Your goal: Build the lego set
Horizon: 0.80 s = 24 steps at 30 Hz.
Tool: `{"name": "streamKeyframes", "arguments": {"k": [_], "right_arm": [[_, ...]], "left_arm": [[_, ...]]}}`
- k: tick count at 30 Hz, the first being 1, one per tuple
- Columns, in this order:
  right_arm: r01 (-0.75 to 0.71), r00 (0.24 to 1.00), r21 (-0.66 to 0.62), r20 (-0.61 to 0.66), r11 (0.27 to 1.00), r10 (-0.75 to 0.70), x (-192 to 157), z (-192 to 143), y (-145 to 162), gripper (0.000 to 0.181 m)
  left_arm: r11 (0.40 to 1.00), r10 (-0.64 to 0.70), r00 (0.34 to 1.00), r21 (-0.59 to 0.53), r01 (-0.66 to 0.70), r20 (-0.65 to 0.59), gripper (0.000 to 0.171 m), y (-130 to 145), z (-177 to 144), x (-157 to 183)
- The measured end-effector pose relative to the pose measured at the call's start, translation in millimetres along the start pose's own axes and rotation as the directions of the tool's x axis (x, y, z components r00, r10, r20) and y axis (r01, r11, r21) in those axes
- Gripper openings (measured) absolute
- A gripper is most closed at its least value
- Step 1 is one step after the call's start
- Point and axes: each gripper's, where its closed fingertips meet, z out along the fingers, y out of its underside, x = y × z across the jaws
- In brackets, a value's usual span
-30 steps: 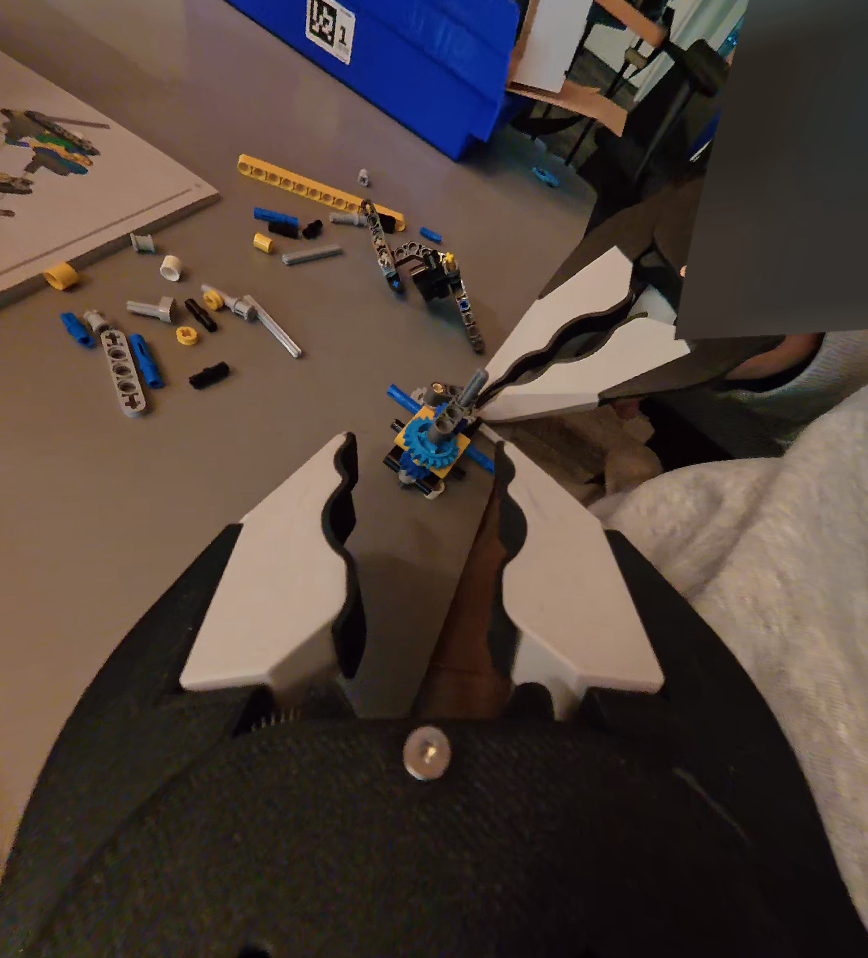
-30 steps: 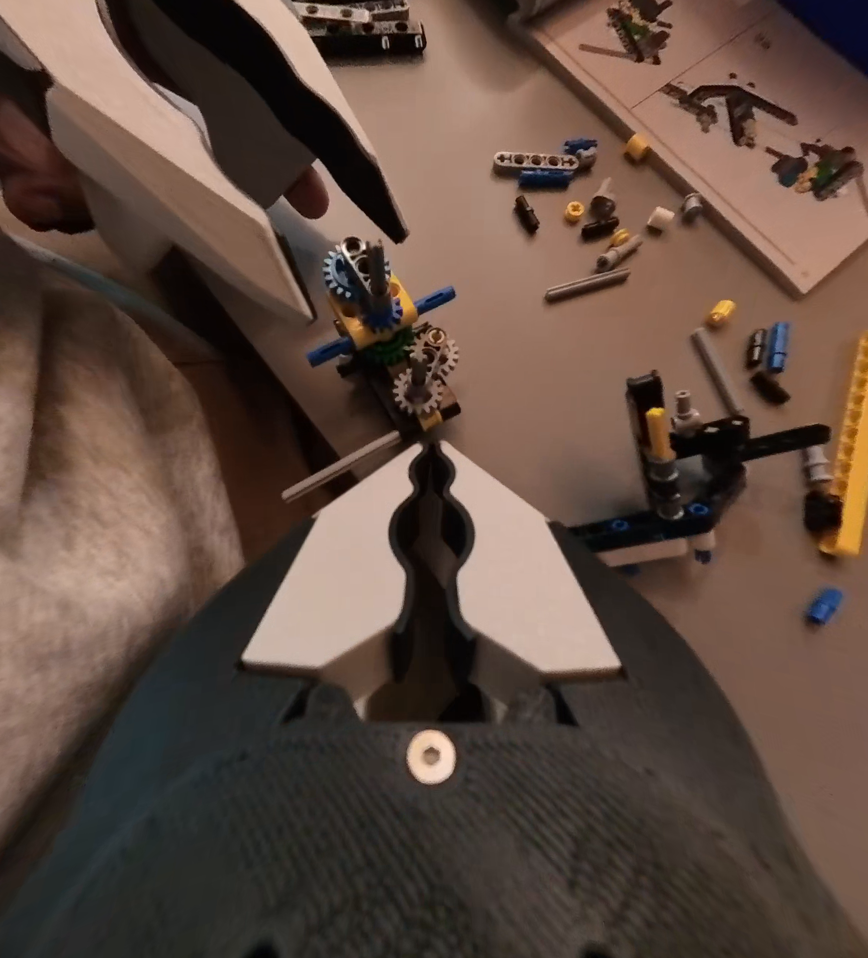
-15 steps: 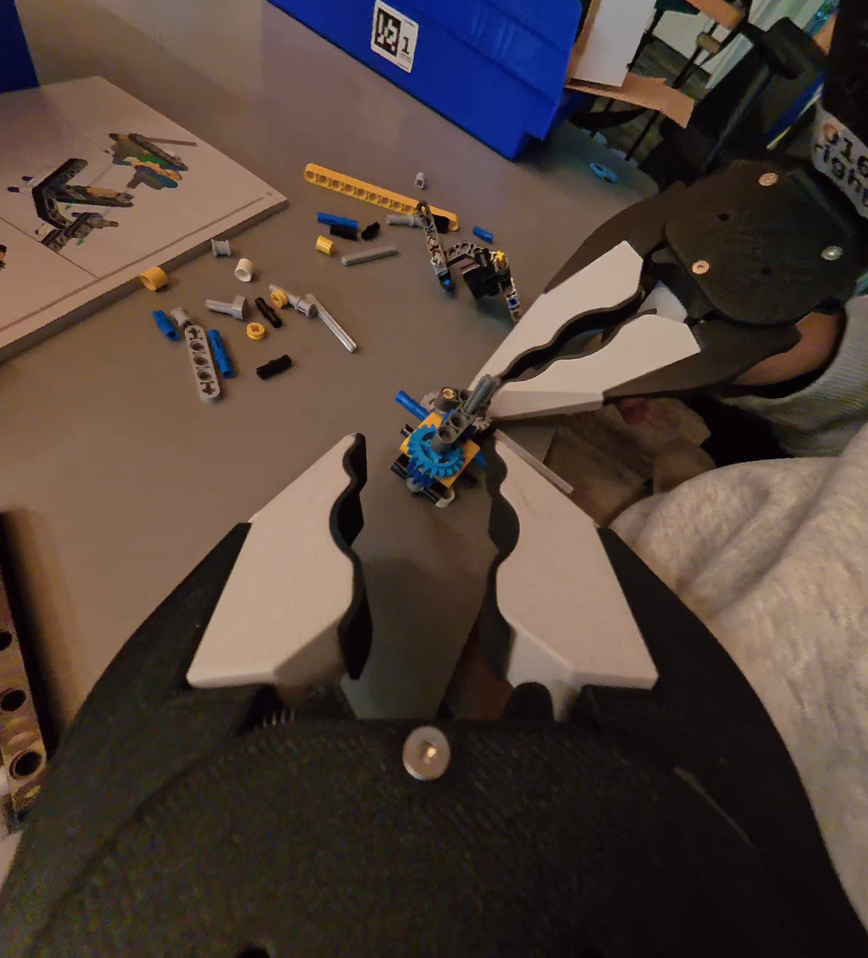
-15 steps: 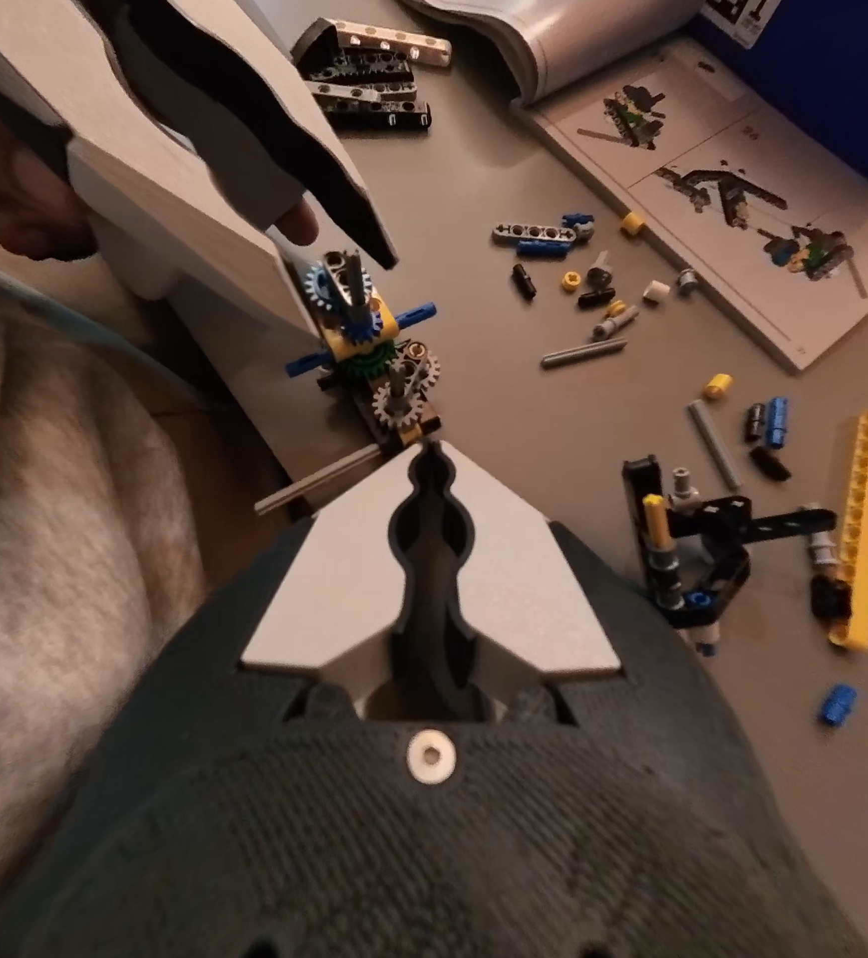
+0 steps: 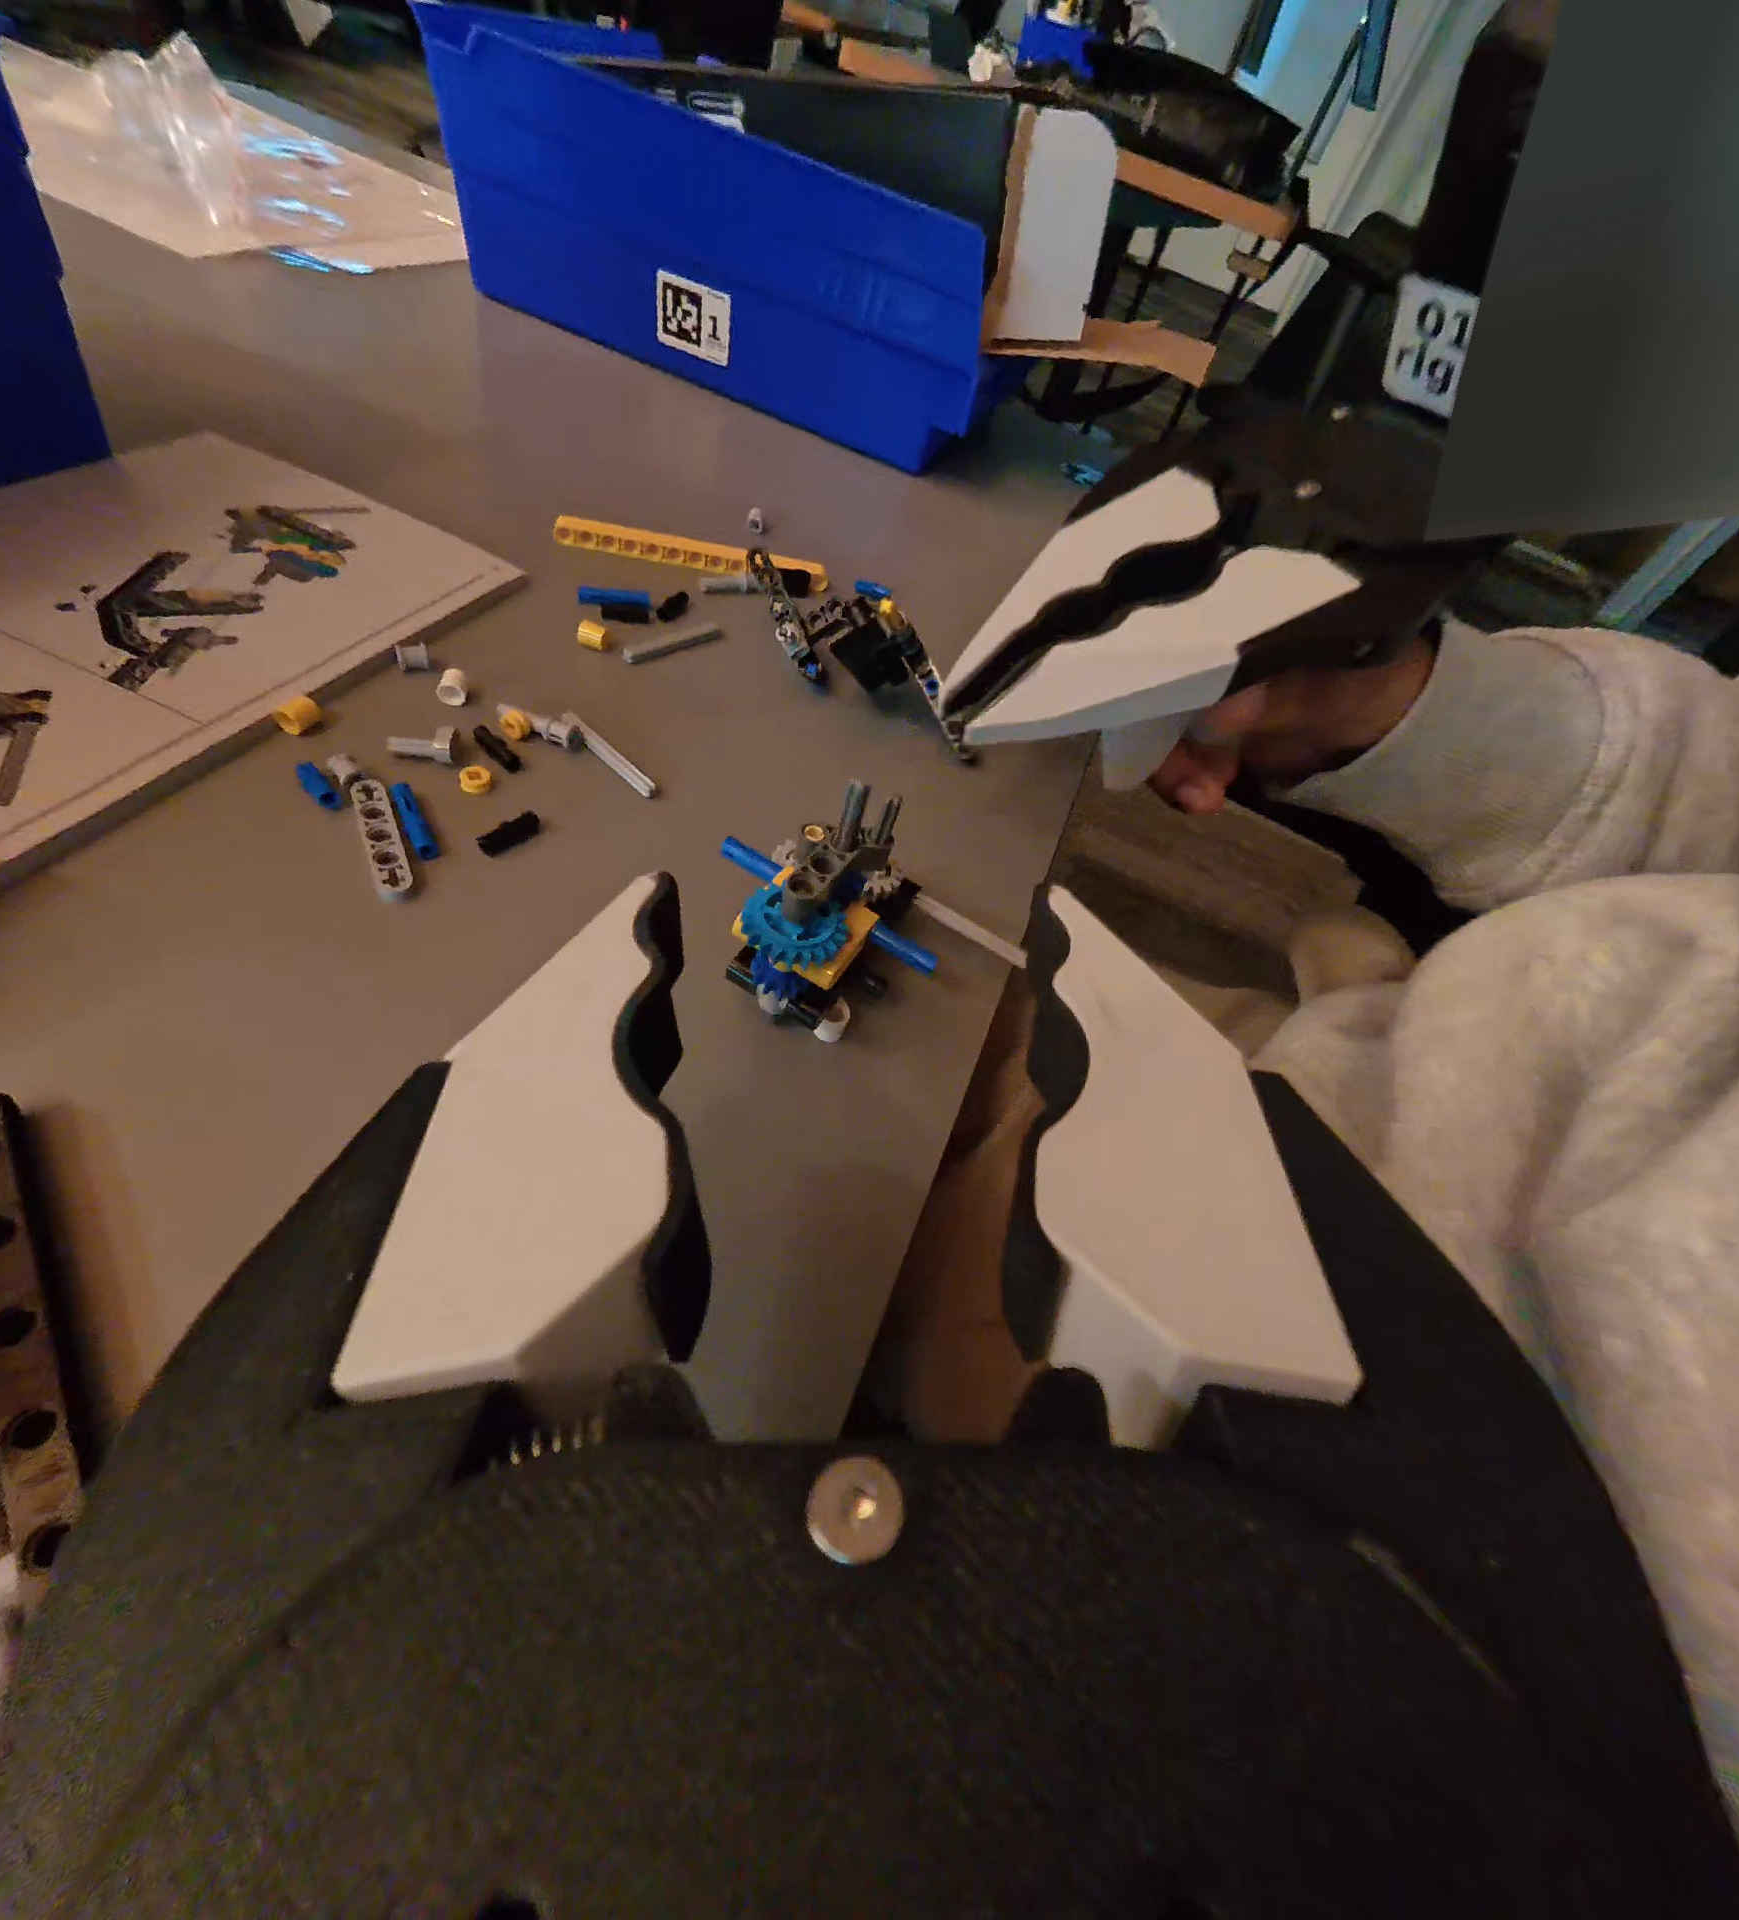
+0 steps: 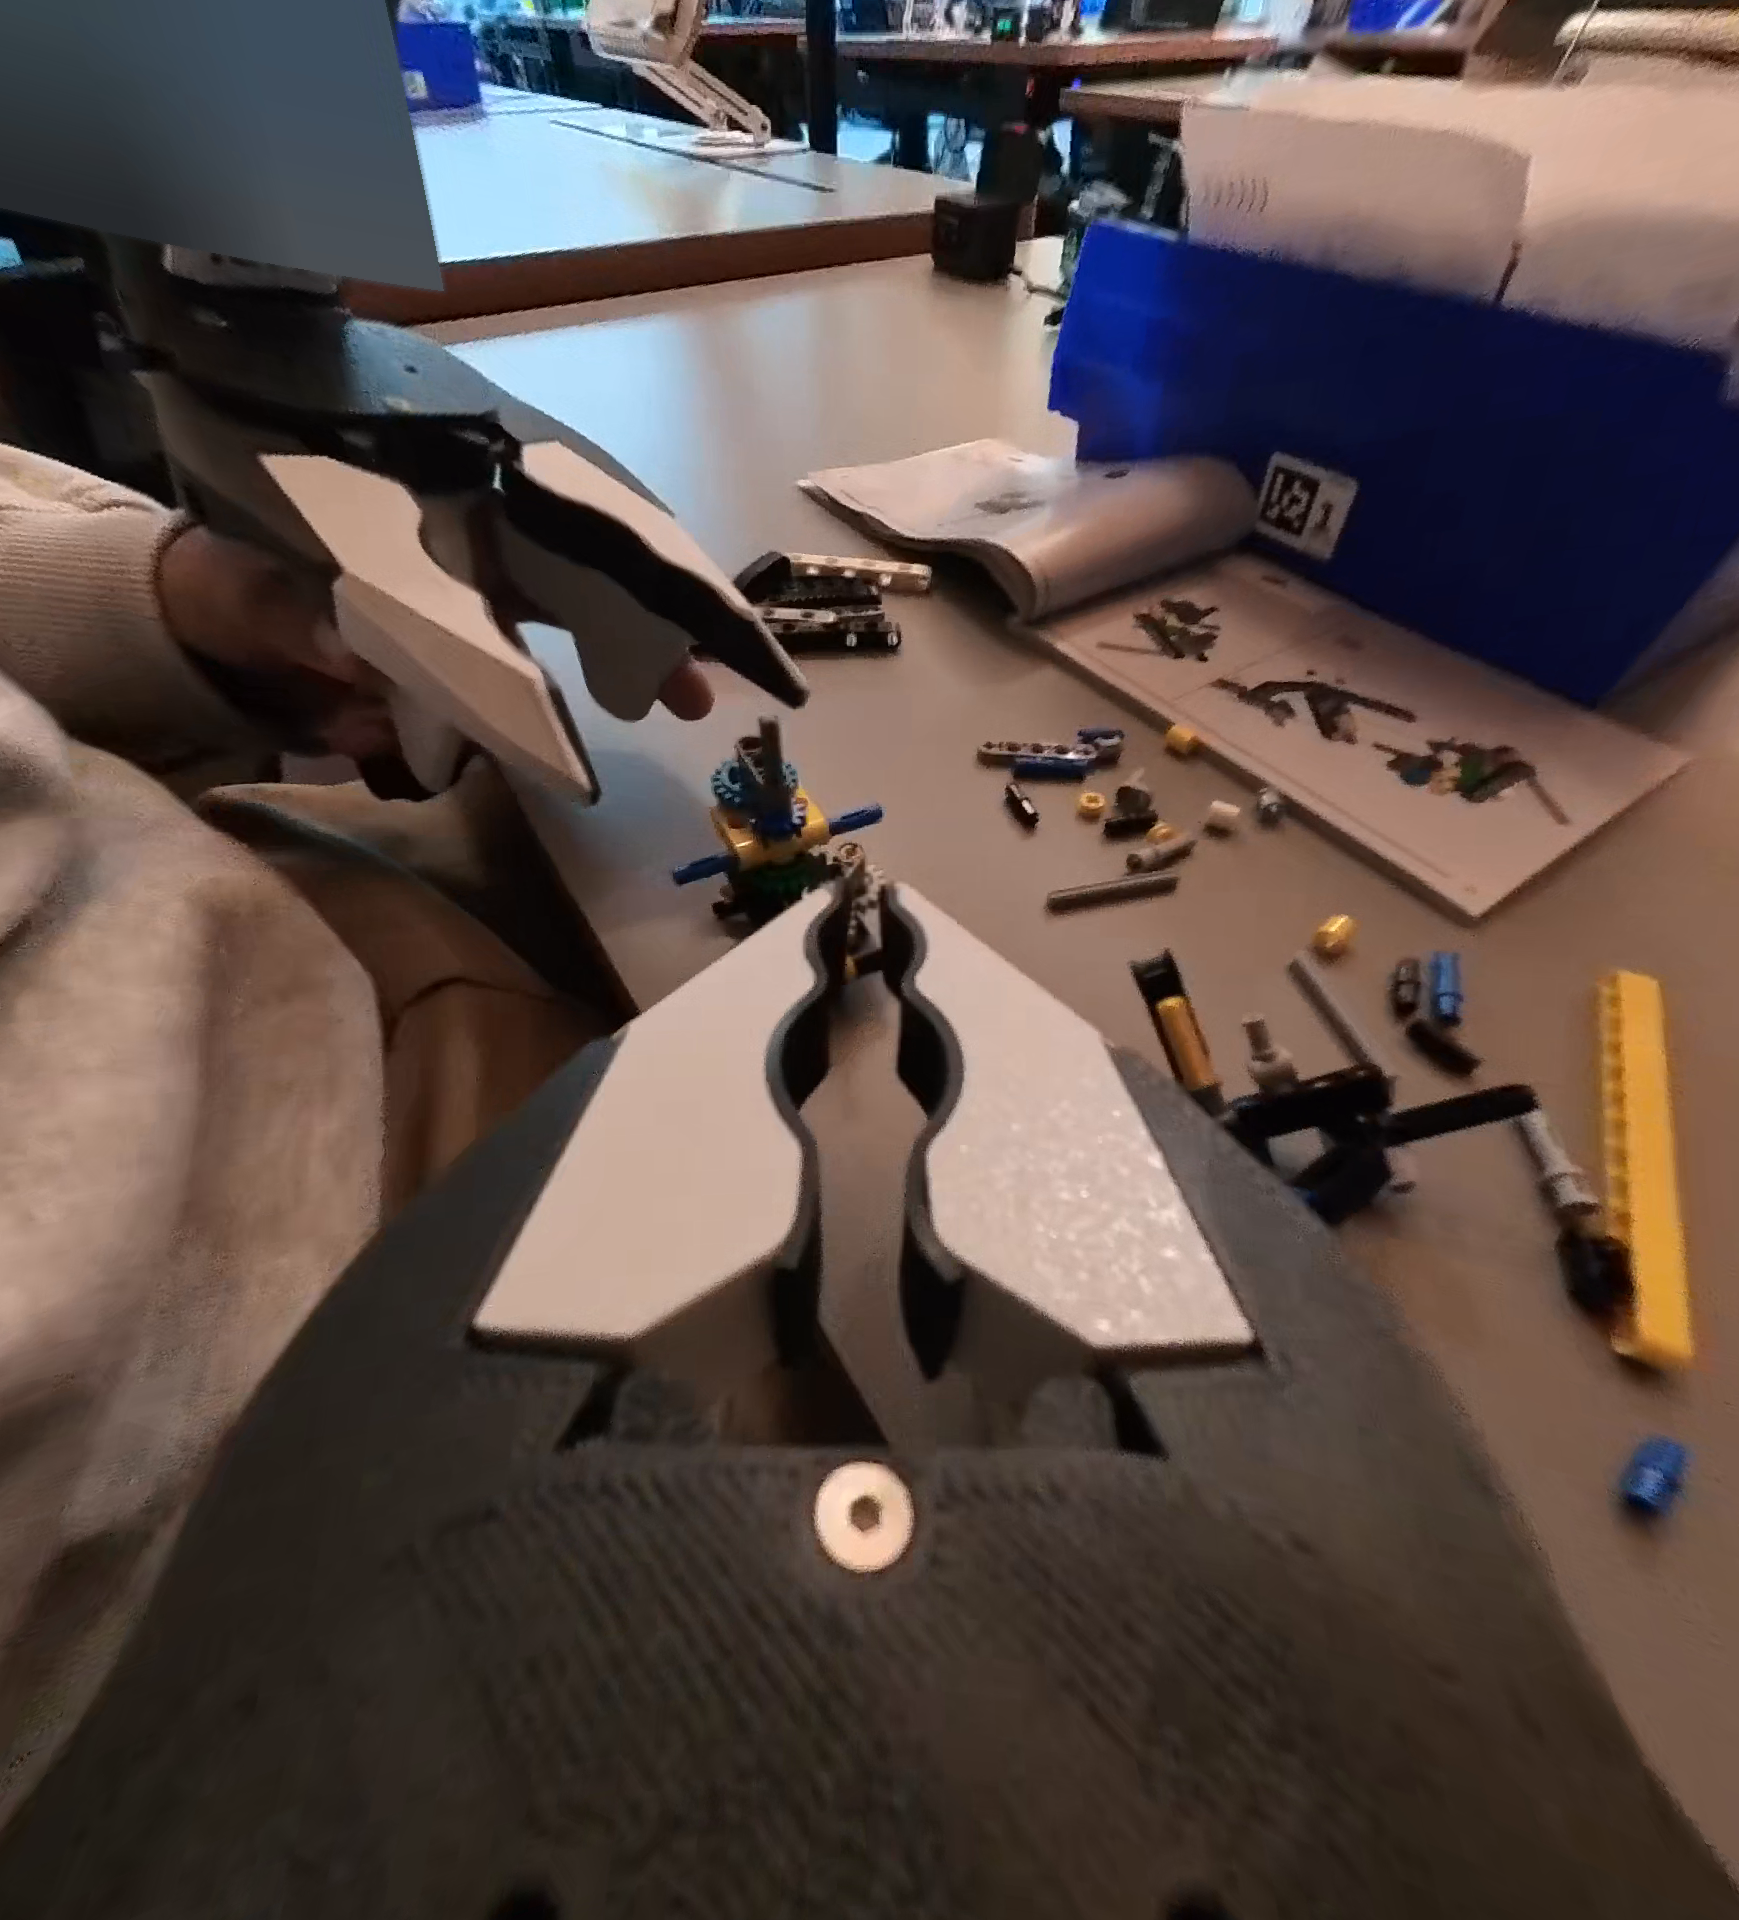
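- Labels: a blue storage bin [image 5: 740, 260] at the far side of the tabletop [image 5: 221, 987] carries a white sticker with a black square marker code [image 5: 692, 316]; the same sticker shows in the right wrist view [image 6: 1306, 506]. A white tag with printed characters sits on the right gripper's body [image 5: 1424, 348]. Contents not recorded.
- Task item: the gear assembly [image 5: 823, 914], with blue gear, yellow block, blue axles and grey upright pins, stands on the tabletop near its edge, just ahead of the left gripper [image 5: 849, 914].
- Left gripper: jaws released and wide apart, holding nothing, one tip to each side of the gear assembly without touching it.
- Right gripper [image 6: 860, 914]: jaws slightly parted, tips nearly meeting; I cannot tell from the left wrist view whether anything is pinched.
- Change: half a second ago the right gripper's tips were against the assembly's grey pins with jaws clenched; it has since drawn back and up, clear of the assembly. The left gripper has opened wider.
- View differences: the left wrist view alone shows a dark holed beam [image 5: 3, 1309] at lower left and clear plastic bags [image 5: 221, 177]. The right wrist view alone shows a curled open instruction booklet [image 6: 1052, 520], a loose blue pin [image 6: 1652, 1473] and a black linkage sub-assembly [image 6: 1322, 1122] beside the long yellow beam [image 6: 1644, 1164].
- Loose small parts [image 5: 449, 758] lie scattered beside the open instruction page [image 5: 169, 603].
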Motion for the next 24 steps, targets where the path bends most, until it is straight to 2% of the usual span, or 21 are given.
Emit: {"name": "streamKeyframes", "arguments": {"k": [3, 12, 19, 24], "right_arm": [[0.0, 1.0, 0.025, -0.028, 1.0, 0.001, 5.1, -8.9, -2.0, 0.005], [-0.185, 0.977, 0.039, -0.096, 0.982, 0.188, 19.3, -11.1, 2.6, 0.006], [-0.189, 0.975, 0.062, -0.107, 0.98, 0.195, 24.8, -7.3, -0.2, 0.005], [-0.222, 0.973, 0.068, -0.053, 0.973, 0.226, 17.6, -2.8, 0.3, 0.005]], "left_arm": [[0.999, 0.049, 0.998, -0.016, -0.048, 0.03, 0.065, 4.0, 2.1, -0.5], [0.979, 0.2, 0.97, -0.056, -0.194, 0.137, 0.062, 12.6, 2.2, -4.6], [0.993, 0.115, 0.989, -0.044, -0.112, 0.093, 0.062, 9.7, 1.9, -6.2], [0.998, 0.05, 0.995, -0.039, -0.047, 0.084, 0.063, 8.1, 1.8, -10.3]]}}
